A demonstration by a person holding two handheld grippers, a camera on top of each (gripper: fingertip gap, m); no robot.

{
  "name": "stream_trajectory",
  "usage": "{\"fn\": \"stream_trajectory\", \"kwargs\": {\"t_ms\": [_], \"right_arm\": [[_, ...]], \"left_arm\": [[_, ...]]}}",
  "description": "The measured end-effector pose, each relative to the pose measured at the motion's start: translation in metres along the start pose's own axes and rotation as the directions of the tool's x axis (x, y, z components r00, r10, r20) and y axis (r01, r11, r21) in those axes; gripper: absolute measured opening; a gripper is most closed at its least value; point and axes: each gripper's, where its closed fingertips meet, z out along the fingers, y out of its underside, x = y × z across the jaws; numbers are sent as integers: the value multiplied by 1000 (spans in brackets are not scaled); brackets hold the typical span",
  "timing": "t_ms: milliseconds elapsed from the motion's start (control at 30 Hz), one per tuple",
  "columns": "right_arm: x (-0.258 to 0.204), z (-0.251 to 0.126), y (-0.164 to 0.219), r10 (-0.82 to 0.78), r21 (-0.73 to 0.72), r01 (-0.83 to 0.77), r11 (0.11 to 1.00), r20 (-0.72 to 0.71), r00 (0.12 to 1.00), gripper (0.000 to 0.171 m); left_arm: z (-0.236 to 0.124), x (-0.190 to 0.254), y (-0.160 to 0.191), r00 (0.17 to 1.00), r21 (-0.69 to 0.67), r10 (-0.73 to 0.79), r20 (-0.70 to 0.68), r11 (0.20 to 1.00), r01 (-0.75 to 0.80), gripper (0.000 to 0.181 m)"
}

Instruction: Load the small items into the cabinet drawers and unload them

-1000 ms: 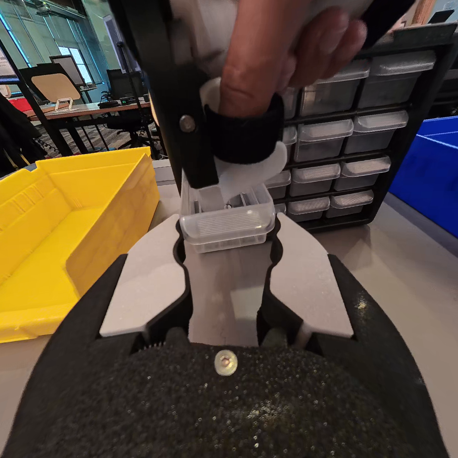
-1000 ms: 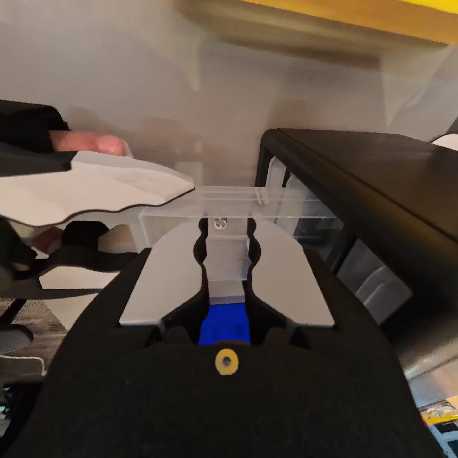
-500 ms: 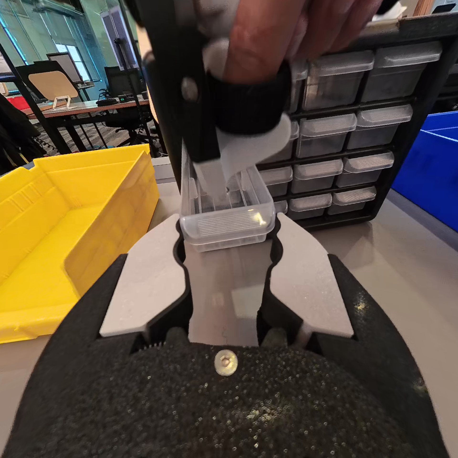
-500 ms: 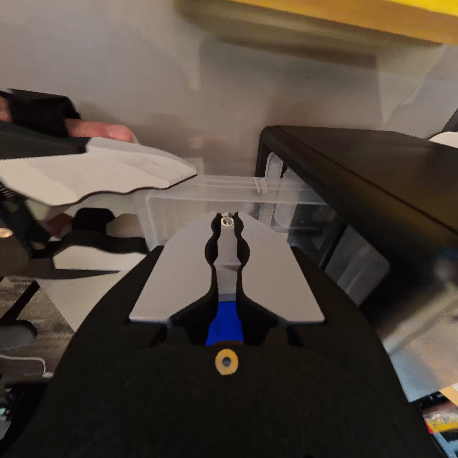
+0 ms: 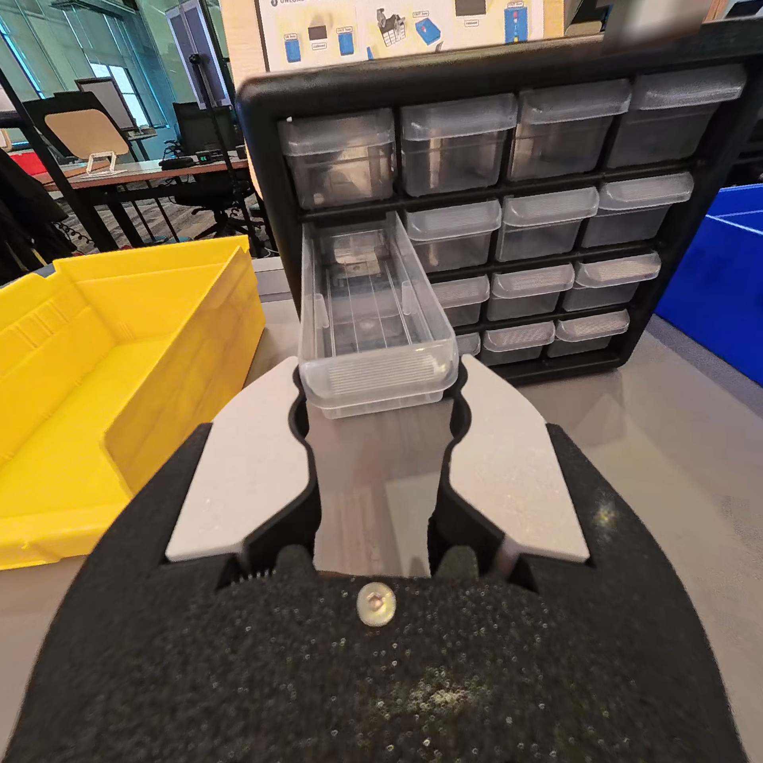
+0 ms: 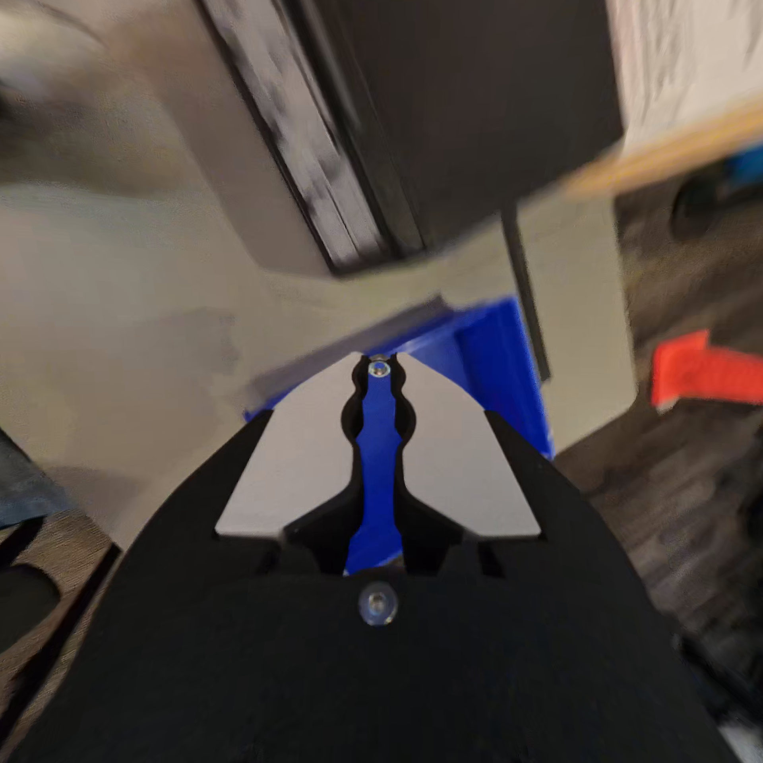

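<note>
Left tongs (image 5: 377, 386) gripping one drawer (image 5: 371, 330), right tongs (image 6: 379, 363) pinching one nut (image 6: 379, 368)

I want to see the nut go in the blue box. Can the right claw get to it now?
Probably yes. The right claw grips a small nut right over the blue bin, nothing between them, though the picture is blurry.

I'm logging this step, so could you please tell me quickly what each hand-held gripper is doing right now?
Left hand-held gripper: closed on the pulled-out clear drawer front.
Right hand-held gripper: closed on a small metal nut.
</note>
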Motion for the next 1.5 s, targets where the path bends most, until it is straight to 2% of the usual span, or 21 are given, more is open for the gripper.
{"fn": "stream_trajectory", "kwargs": {"t_ms": [133,200,267,367,500,867,933,1000,1067,1133,1200,1267,1367,1500], "right_arm": [[30,73,112,265,-230,-246,941,54,963,10],[29,109,148,329,-310,-300,902,43,944,10],[22,138,167,377,-358,-338,870,42,925,10],[13,168,178,446,-389,-389,835,66,892,10],[7,187,195,497,-447,-417,791,73,865,10],[0,194,197,505,-457,-410,789,104,857,10],[3,190,197,485,-453,-402,795,78,871,23],[10,176,187,463,-402,-408,820,46,885,26],[22,148,169,448,-281,-439,853,-37,893,29],[26,109,143,444,-72,-456,887,-141,885,36],[9,68,117,496,171,-469,866,-178,850,33],[-39,40,92,474,315,-422,850,-105,874,31],[-110,14,57,410,475,-372,797,25,912,27],[-203,26,30,314,511,-434,742,306,899,30]], "left_arm": [[2,0,-1,1000,-4,-3,2,1000,3,67],[2,0,-1,1000,-6,-3,2,1000,3,67],[3,0,-2,1000,-6,1,-1,1000,-1,67],[4,-2,-1,1000,-16,-13,-5,1000,13,67],[3,-2,-1,1000,-14,-5,-3,1000,5,67],[3,-2,-1,1000,-13,3,-4,1000,-3,67],[3,-2,-1,1000,-13,2,-5,1000,-3,67],[3,-2,-1,1000,-13,3,-5,1000,-3,67],[4,-2,-1,1000,-10,6,-4,1000,-6,67],[4,-1,-1,1000,-8,8,-2,1000,-8,67],[8,-1,-5,1000,-8,5,-2,1000,-5,67],[17,-2,-15,1000,-7,-7,-7,1000,7,67],[40,-4,-16,999,-118,-31,-15,993,29,67],[38,-3,-9,991,-154,-114,-64,983,103,74]]}}
